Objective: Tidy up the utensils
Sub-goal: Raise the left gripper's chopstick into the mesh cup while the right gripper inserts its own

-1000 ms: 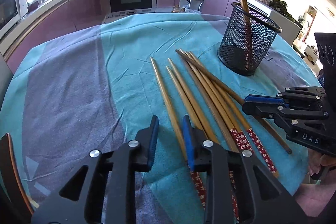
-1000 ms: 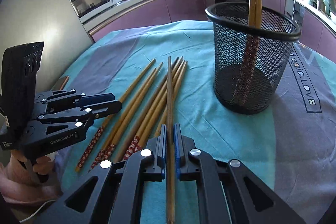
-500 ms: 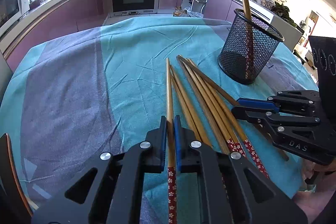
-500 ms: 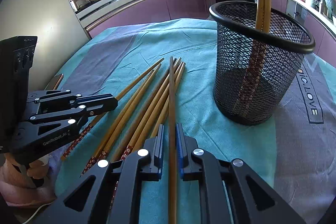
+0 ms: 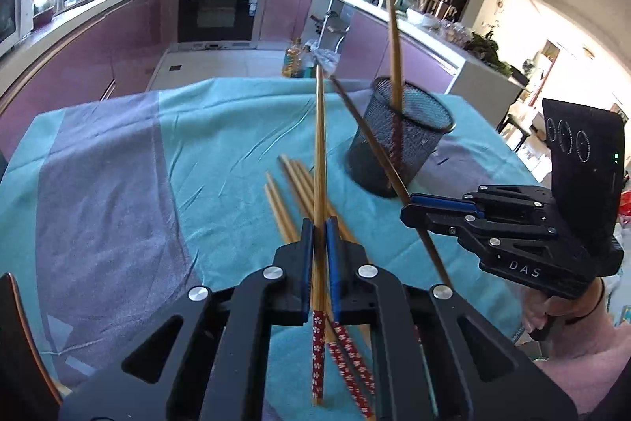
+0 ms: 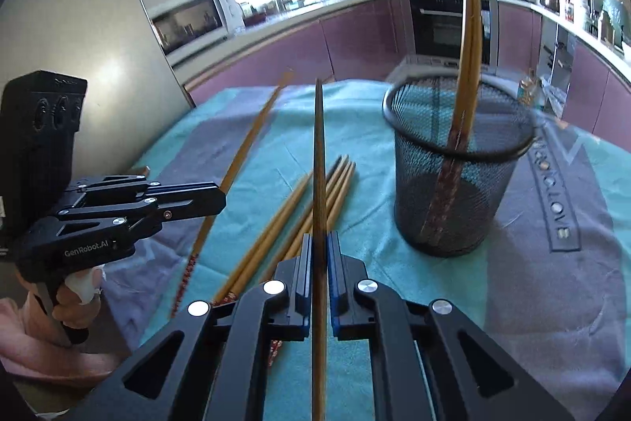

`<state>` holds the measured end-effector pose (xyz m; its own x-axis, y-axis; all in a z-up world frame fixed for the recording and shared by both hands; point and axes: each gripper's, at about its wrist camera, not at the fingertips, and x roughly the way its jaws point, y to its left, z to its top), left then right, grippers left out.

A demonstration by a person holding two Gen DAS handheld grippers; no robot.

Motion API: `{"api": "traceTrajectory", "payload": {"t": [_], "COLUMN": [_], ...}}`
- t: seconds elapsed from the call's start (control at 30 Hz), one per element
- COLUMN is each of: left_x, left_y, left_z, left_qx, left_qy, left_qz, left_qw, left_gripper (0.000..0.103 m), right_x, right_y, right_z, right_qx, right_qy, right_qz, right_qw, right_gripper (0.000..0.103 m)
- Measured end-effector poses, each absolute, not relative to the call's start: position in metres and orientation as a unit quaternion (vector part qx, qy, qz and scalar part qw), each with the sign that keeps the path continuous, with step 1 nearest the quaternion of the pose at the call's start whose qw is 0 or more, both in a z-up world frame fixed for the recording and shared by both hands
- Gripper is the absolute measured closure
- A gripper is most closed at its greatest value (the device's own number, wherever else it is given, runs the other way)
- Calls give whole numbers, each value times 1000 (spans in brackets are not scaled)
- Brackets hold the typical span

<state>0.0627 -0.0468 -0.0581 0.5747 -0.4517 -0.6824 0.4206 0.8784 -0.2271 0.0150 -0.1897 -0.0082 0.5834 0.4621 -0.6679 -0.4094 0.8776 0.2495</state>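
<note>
Two at once: my left gripper (image 5: 319, 243) has its fingers clamped on a light bamboo chopstick (image 5: 319, 152), lifted clear of the counter (image 5: 118, 160) with its flowered red end trailing behind the fingers. My right gripper (image 6: 320, 255) has its fingers pressed together on a darker chopstick (image 6: 319, 160), also raised and pointing forward. The remaining chopsticks (image 6: 284, 231) lie bundled on the teal cloth (image 6: 355, 129) between both grippers. The black mesh holder (image 6: 453, 176) stands upright to the right of them, two chopsticks (image 6: 469, 38) leaning inside.
</note>
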Motion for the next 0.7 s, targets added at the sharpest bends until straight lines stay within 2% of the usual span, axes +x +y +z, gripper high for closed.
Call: {"api": "traceTrajectory", "payload": {"t": [0.7], "left_x": [83], "left_y": [-73], "left_z": [50], "left_qx": [-65], "left_qy": [275], "left_qz": [-326], "left_qw": [902], "left_gripper": [96], "right_x": [16], "right_y": [-257], "right_z": [92], "right_qx": [62], "right_qy": [251], "right_qz": [226], "right_qw": [939], "right_gripper": [97]}}
